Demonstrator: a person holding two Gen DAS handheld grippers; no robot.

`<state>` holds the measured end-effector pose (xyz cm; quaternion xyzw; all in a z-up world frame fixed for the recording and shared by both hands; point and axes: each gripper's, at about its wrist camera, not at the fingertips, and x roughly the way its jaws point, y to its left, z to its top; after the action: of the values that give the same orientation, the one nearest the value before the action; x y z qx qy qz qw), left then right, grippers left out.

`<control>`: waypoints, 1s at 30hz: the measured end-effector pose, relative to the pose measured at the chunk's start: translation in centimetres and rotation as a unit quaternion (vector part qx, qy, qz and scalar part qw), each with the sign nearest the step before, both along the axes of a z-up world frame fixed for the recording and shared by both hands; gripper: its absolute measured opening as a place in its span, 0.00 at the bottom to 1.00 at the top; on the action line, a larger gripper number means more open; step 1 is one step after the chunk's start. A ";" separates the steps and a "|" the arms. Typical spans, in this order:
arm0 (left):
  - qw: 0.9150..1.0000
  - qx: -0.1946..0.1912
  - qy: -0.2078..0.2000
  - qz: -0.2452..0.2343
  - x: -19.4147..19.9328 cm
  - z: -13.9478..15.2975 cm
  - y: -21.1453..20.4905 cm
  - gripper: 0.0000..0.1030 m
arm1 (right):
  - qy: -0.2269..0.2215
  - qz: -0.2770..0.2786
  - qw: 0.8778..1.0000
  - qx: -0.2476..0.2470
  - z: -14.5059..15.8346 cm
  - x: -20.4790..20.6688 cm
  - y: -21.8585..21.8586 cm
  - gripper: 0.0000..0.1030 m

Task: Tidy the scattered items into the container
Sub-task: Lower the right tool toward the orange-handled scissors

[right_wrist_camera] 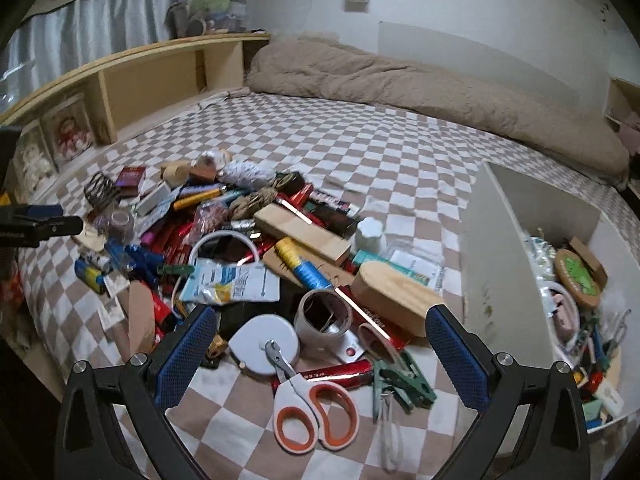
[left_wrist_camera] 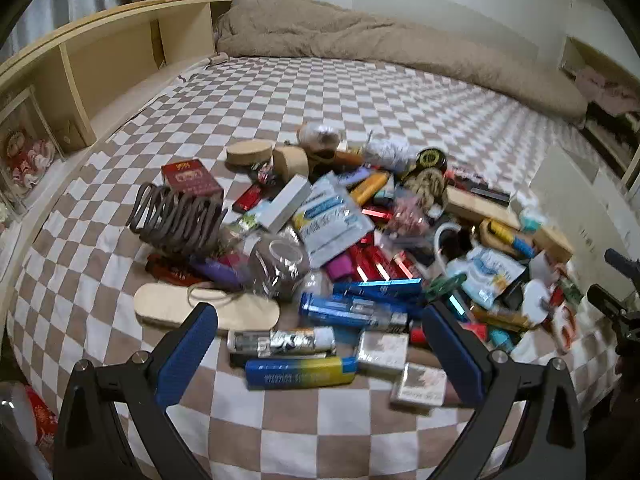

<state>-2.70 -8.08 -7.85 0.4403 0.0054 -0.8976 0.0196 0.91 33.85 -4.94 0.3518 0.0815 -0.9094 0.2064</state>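
Note:
A pile of scattered small items lies on the checkered bed. My left gripper (left_wrist_camera: 320, 320) is open and empty, hovering over a blue-and-yellow lighter (left_wrist_camera: 300, 372) and a silver tube (left_wrist_camera: 280, 342). My right gripper (right_wrist_camera: 318, 316) is open and empty above orange-handled scissors (right_wrist_camera: 310, 404), a white round case (right_wrist_camera: 262, 346) and a tape roll (right_wrist_camera: 324, 316). The white container (right_wrist_camera: 500, 264) stands to the right, partly filled with items. It also shows in the left wrist view (left_wrist_camera: 576, 196).
A wooden headboard shelf (left_wrist_camera: 100, 64) runs along the left. A beige duvet (left_wrist_camera: 380, 44) lies at the far side of the bed. A green clip (right_wrist_camera: 404, 384) and a wooden oval box (right_wrist_camera: 396, 292) lie near the right gripper.

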 end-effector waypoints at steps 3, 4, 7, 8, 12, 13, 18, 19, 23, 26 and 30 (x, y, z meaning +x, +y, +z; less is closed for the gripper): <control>1.000 -0.028 -0.010 0.004 0.5 -1.1 0.1 1.00 | -0.015 0.020 1.000 -0.002 -1.5 0.1 -0.4 1.00; 0.999 -0.030 -0.017 0.006 0.6 -1.6 0.0 1.00 | -0.023 0.028 0.999 -0.005 -2.0 0.3 -0.4 1.00; 0.999 -0.019 -0.036 0.014 0.6 -2.6 -0.5 1.00 | -0.051 0.046 0.998 -0.015 -3.2 0.5 -0.5 1.00; 0.999 -0.017 -0.040 0.016 0.6 -2.9 -0.5 1.00 | -0.065 0.049 0.996 -0.020 -3.6 0.4 -0.5 1.00; 0.998 -0.028 -0.046 0.013 0.5 -3.5 -0.3 1.00 | -0.130 0.049 0.989 -0.041 -4.9 -0.5 -0.2 1.00; 0.998 -0.032 -0.046 0.012 0.5 -3.6 -0.3 1.00 | -0.145 0.049 0.987 -0.043 -5.2 -0.7 -0.1 1.00; 0.998 -0.028 -0.062 0.011 0.2 -4.5 -0.4 1.00 | -0.147 0.041 0.988 -0.013 -5.8 -0.7 -0.1 1.00; 0.998 -0.029 -0.063 0.009 0.2 -4.6 -0.4 1.00 | -0.152 0.040 0.988 -0.009 -6.1 -0.7 -0.1 1.00; 0.997 -0.040 -0.068 0.007 0.1 -5.1 -0.1 1.00 | -0.170 0.046 0.984 0.004 -7.0 -0.3 -0.5 1.00; 0.997 -0.040 -0.072 0.005 0.0 -5.5 0.0 1.00 | -0.173 0.055 0.983 0.005 -7.0 0.9 -1.0 1.00; 0.995 -0.053 -0.080 0.004 -0.2 -6.1 0.3 1.00 | -0.179 0.078 0.981 -0.008 -6.8 2.0 -1.5 1.00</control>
<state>-2.87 -7.75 -13.92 0.5092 -0.0423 -0.8583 0.0473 2.87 32.33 -11.69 0.5003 0.0633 -0.8133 0.2904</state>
